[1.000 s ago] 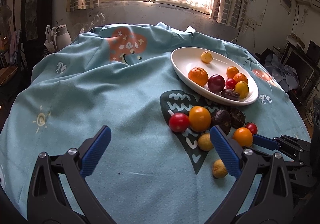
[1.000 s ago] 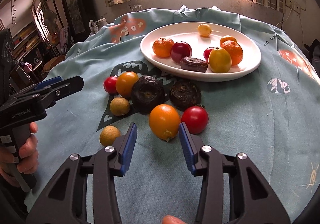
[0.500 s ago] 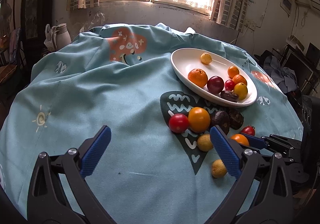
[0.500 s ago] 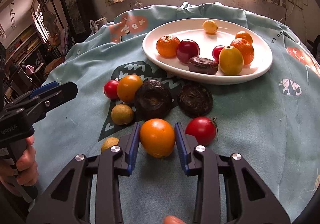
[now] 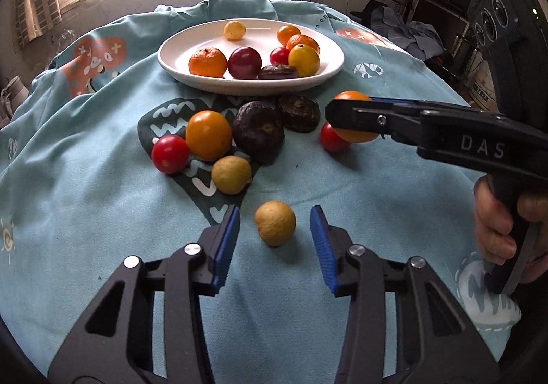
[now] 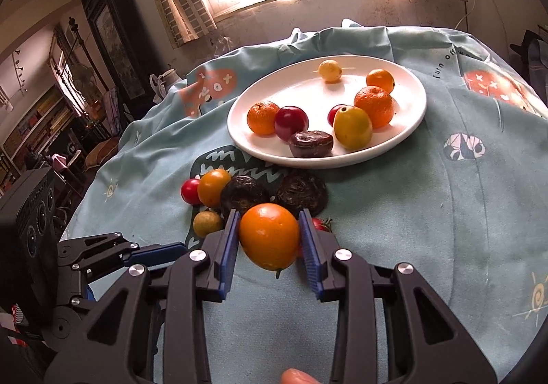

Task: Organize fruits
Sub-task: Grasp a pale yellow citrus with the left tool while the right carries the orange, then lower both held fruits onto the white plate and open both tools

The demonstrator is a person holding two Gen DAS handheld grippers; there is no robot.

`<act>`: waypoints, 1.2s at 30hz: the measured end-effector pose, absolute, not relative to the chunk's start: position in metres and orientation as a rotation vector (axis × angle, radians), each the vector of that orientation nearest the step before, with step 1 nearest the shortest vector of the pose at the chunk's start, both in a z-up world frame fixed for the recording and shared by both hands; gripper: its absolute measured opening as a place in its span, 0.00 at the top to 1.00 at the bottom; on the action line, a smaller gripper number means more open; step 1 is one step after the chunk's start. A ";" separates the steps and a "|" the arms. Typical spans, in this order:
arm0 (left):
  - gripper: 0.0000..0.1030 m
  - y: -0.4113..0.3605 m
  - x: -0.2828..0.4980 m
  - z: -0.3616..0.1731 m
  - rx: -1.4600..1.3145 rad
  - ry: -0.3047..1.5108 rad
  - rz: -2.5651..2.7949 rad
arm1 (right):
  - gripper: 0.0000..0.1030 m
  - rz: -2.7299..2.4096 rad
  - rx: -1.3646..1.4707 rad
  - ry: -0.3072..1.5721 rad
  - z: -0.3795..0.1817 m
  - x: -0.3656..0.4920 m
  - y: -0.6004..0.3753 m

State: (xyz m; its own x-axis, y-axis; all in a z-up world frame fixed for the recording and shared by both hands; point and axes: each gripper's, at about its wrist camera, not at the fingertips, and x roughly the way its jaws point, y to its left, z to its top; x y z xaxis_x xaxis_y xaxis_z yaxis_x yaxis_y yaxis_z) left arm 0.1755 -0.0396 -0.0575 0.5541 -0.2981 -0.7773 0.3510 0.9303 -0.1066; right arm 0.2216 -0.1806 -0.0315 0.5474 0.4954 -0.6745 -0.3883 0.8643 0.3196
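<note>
tablecloth (image 6: 428, 219), right claw (image 6: 269, 240) gripping orange (image 6: 269, 235)

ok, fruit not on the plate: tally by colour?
Orange fruits: 2, one held in the right tool
Red tomatoes: 2
Yellow fruits: 2
Dark brown fruits: 2
Total: 8

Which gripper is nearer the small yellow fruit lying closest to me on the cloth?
Left. The left gripper is open with the small yellow fruit between its fingertips. The right gripper is off to the right and farther back, shut on an orange fruit.
</note>
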 end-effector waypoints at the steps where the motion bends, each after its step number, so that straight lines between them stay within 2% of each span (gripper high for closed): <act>1: 0.62 -0.040 0.177 -0.059 0.061 0.912 -0.387 | 0.65 0.527 0.139 0.839 -0.031 0.221 -0.181; 2: 0.66 -0.041 0.177 -0.060 0.061 0.917 -0.387 | 0.65 0.527 0.140 0.837 -0.030 0.221 -0.181; 12: 0.69 -0.047 0.180 -0.068 0.114 0.911 -0.365 | 0.65 0.522 0.147 0.837 -0.029 0.221 -0.183; 15: 0.75 -0.047 0.179 -0.068 0.123 0.905 -0.358 | 0.66 0.518 0.148 0.833 -0.028 0.220 -0.185; 23: 0.75 -0.045 0.177 -0.065 0.102 0.901 -0.367 | 0.66 0.511 0.152 0.833 -0.028 0.220 -0.188; 28: 0.75 -0.038 0.175 -0.043 0.097 0.869 -0.402 | 0.65 0.544 0.210 0.840 -0.027 0.211 -0.200; 31: 0.75 -0.035 0.201 -0.020 0.121 0.849 -0.411 | 0.66 0.508 0.178 0.769 -0.013 0.216 -0.204; 36: 0.76 -0.039 0.280 0.015 0.130 0.767 -0.324 | 0.66 0.456 0.170 0.708 0.004 0.273 -0.205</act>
State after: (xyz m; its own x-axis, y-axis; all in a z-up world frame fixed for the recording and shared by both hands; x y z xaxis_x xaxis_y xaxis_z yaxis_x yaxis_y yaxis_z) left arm 0.2801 -0.0390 0.0147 0.6735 -0.2399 -0.6992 0.3336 0.9427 -0.0021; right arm 0.2730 -0.2046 0.0042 0.6668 0.4589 -0.5871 -0.3456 0.8885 0.3019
